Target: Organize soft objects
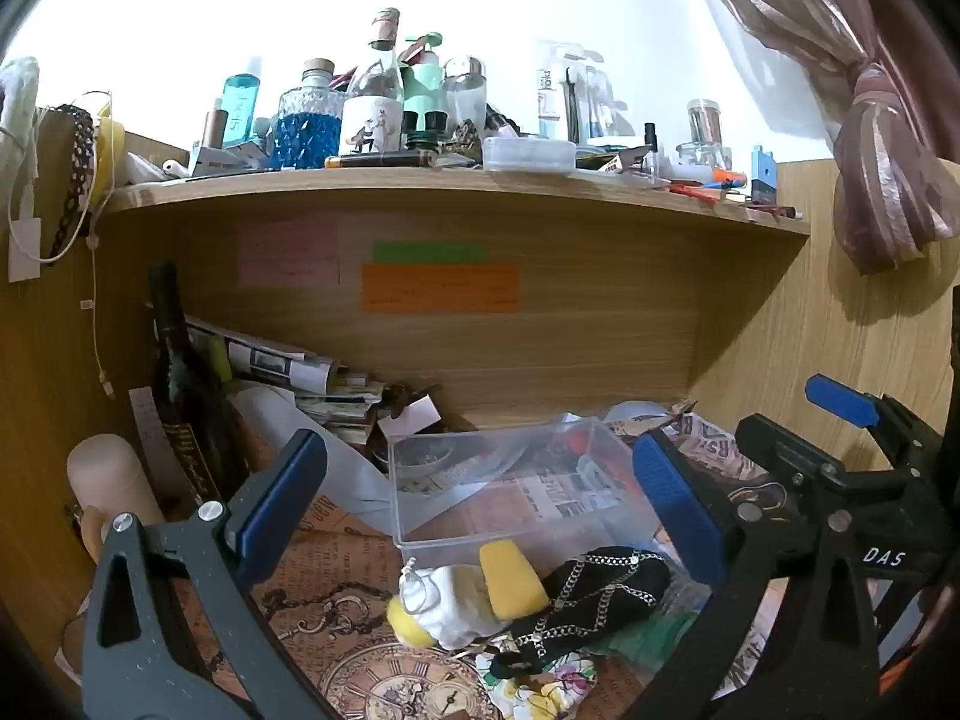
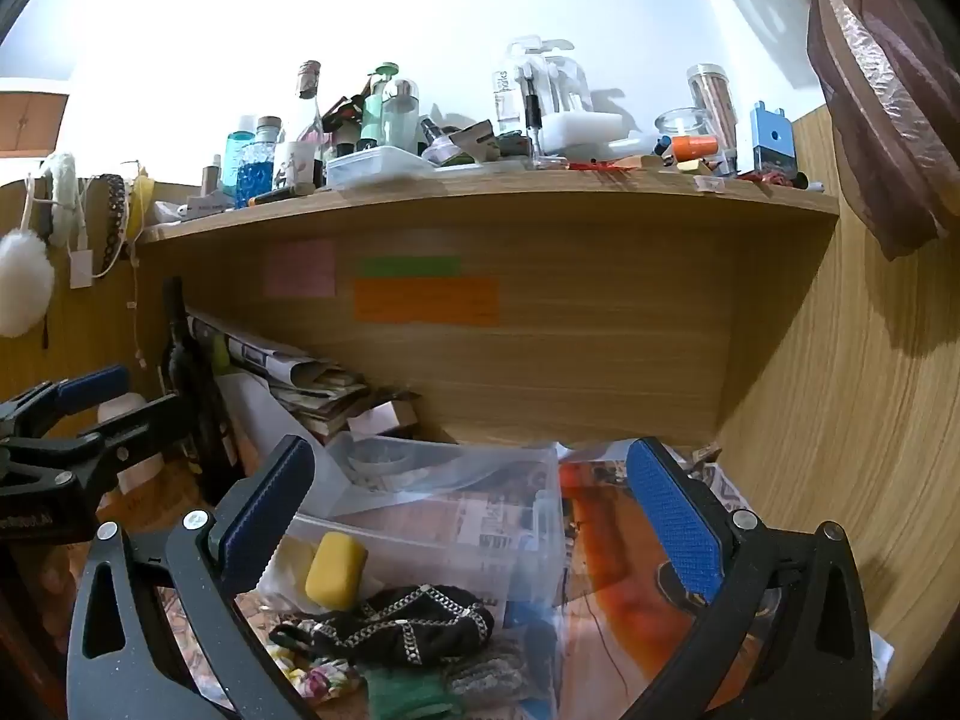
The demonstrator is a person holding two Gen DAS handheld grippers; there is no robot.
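A clear plastic box (image 1: 510, 486) stands on the desk under the shelf; it also shows in the right wrist view (image 2: 456, 516). In front of it lies a pile of soft things: a yellow sponge (image 1: 513, 579) (image 2: 335, 570), a white and yellow plush (image 1: 447, 606), a black pouch with silver chain (image 1: 591, 603) (image 2: 402, 624), a green cloth (image 2: 414, 693) and a floral cloth (image 1: 540, 687). My left gripper (image 1: 480, 501) is open and empty above the pile. My right gripper (image 2: 474, 519) is open and empty, a little right of it.
A wooden shelf (image 1: 456, 186) crowded with bottles and jars overhangs the desk. A dark wine bottle (image 1: 180, 372), stacked newspapers (image 1: 282, 369) and a beige cylinder (image 1: 111, 480) stand at the left. A curtain (image 1: 888, 180) hangs at the right. My right gripper shows in the left view (image 1: 840, 420).
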